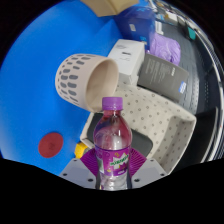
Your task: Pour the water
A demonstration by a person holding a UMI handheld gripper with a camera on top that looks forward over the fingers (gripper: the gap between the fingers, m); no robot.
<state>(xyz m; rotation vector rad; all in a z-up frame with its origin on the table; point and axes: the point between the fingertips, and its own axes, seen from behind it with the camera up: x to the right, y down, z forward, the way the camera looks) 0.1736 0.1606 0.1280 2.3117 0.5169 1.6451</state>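
Purple-capped bottle upright, clamped between the closed tongs, cup tilted just beyond.

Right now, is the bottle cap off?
No: the purple cap sits on top of the bottle, which the gripper holds upright between its fingers, just short of the tilted cup.

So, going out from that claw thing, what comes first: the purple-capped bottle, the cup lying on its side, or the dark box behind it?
1. The bottle, standing upright between the fingers of the gripper.
2. The cup, on its side on the blue table, beyond the bottle and left.
3. The dark box, farther back, to the right.
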